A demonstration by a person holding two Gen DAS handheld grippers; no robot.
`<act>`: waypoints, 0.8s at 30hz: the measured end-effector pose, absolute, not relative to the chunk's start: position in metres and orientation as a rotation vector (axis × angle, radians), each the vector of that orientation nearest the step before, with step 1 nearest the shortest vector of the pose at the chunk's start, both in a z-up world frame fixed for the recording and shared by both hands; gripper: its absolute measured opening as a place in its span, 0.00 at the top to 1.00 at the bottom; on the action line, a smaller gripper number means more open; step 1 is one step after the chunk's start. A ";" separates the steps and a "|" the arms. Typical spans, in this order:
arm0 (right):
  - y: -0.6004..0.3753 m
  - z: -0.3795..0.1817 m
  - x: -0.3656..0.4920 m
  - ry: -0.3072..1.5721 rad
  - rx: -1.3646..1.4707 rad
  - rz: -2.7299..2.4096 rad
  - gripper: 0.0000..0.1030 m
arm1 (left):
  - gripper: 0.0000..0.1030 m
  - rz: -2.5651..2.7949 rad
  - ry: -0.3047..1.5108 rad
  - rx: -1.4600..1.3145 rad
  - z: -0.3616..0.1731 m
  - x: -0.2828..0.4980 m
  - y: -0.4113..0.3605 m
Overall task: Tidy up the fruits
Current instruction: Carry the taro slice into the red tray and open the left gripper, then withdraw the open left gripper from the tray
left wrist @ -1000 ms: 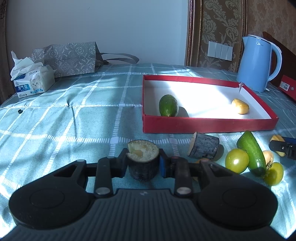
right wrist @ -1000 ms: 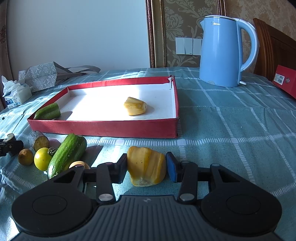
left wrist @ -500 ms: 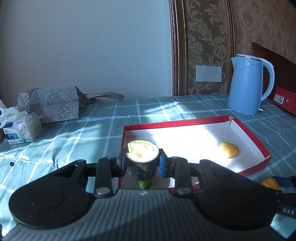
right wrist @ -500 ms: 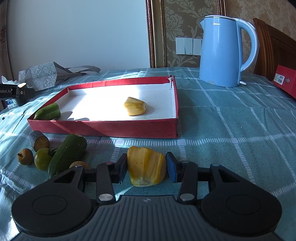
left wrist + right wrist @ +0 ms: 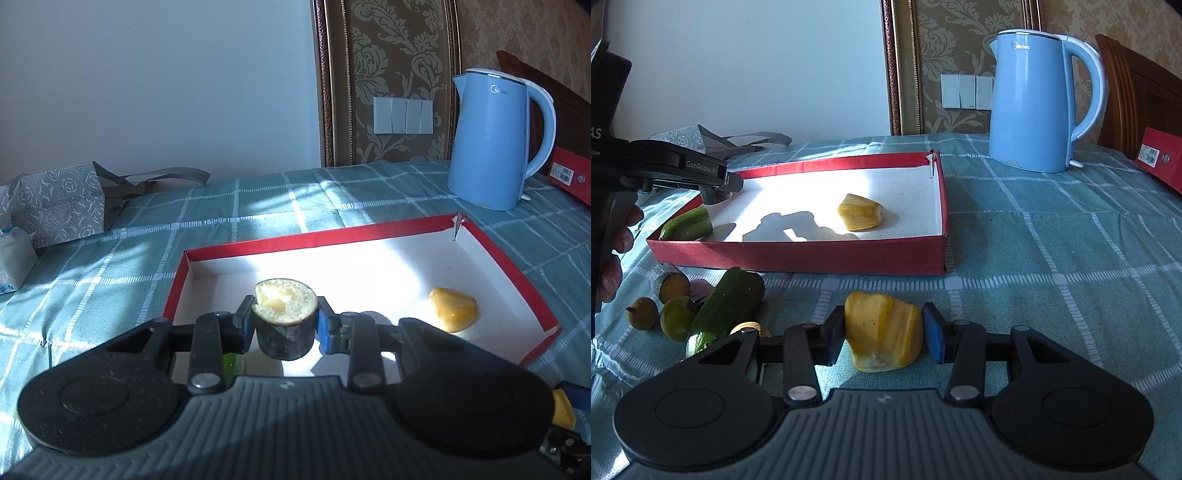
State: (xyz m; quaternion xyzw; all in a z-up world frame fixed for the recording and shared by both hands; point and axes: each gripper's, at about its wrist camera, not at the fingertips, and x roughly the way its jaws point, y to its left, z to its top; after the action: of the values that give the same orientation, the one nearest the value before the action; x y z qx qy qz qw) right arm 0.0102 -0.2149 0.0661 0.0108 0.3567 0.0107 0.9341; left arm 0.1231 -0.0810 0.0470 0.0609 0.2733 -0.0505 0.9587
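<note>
Two yellow fruit pieces: one (image 5: 860, 212) in the red tray (image 5: 798, 254), one (image 5: 882, 336) outside it. Two dark-skinned cut stubs (image 5: 286, 323) (image 5: 669, 282). Two cucumber pieces (image 5: 687, 224) (image 5: 729, 301). One green tomato (image 5: 676, 317). One small brown fruit (image 5: 642, 313). One blue kettle (image 5: 1032, 99).

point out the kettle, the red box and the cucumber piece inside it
kettle (image 5: 1032, 110), right wrist view, on its blue body
red box (image 5: 798, 254), right wrist view, on its near outer wall
cucumber piece (image 5: 689, 224), right wrist view, on its green skin
</note>
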 end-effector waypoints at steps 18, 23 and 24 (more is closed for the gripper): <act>-0.216 0.066 0.009 0.728 0.036 0.026 0.57 | 0.22 -0.043 0.523 0.138 0.037 0.126 -0.080; -0.216 0.067 0.009 0.728 0.037 0.027 0.57 | 0.21 -0.030 0.486 0.122 0.048 0.101 -0.068; -0.216 0.067 0.009 0.728 0.037 0.027 0.57 | 0.21 -0.029 0.482 0.108 0.050 0.094 -0.063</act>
State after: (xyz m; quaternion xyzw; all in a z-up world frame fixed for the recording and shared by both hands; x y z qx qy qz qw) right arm 0.0091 -0.2160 0.0666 0.0181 0.3559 0.0130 0.9342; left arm 0.0941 -0.0631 0.0500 0.0535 0.2386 -0.0145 0.9695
